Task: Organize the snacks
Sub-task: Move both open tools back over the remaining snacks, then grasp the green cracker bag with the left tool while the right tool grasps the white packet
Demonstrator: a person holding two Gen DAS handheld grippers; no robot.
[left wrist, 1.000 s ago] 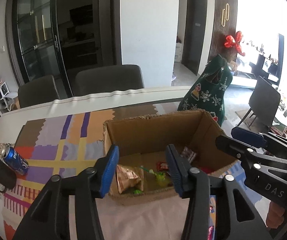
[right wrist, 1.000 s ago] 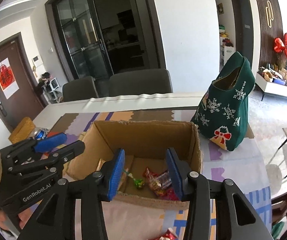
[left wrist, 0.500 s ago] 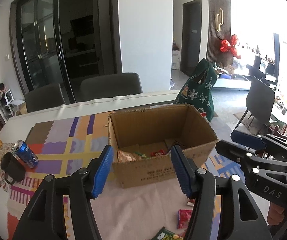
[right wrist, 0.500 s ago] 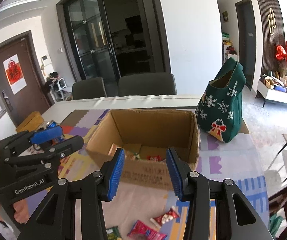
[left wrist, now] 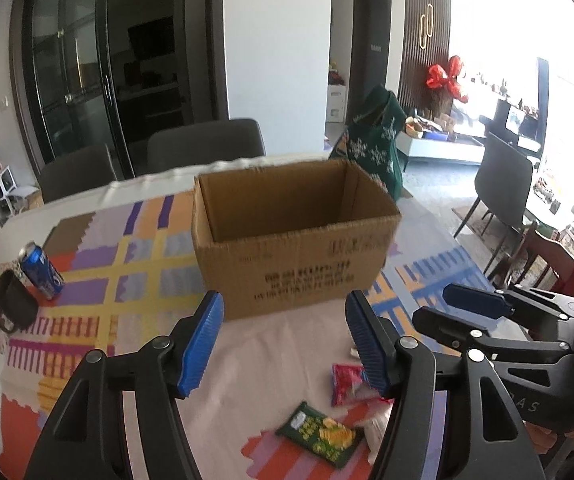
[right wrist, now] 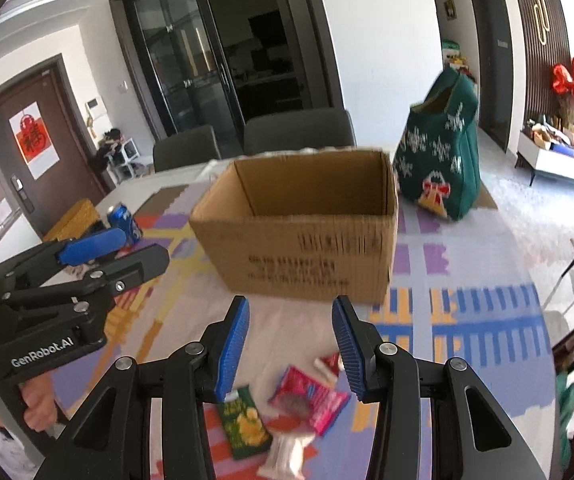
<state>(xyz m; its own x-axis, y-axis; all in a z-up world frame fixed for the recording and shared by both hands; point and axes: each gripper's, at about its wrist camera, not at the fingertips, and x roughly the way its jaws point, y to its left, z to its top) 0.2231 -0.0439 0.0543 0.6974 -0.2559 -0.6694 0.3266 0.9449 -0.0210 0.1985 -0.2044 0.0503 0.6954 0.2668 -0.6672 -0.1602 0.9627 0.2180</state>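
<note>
Snacks (right wrist: 307, 398) on table, below empty parted fingers (right wrist: 229, 344).

bright daylight pours from the right, washing that side white; box (left wrist: 291, 240) and packets (right wrist: 307, 396) look motion-smeared, perhaps; edges bend and darken

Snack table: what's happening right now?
A person holds two grippers over the table, both empty. The left gripper has just been opening its fingers; the right gripper is open too. Both hover short of the cardboard box, above loose packets: a green one, a pink one and a pale one. Nothing is gripped yet.
</note>
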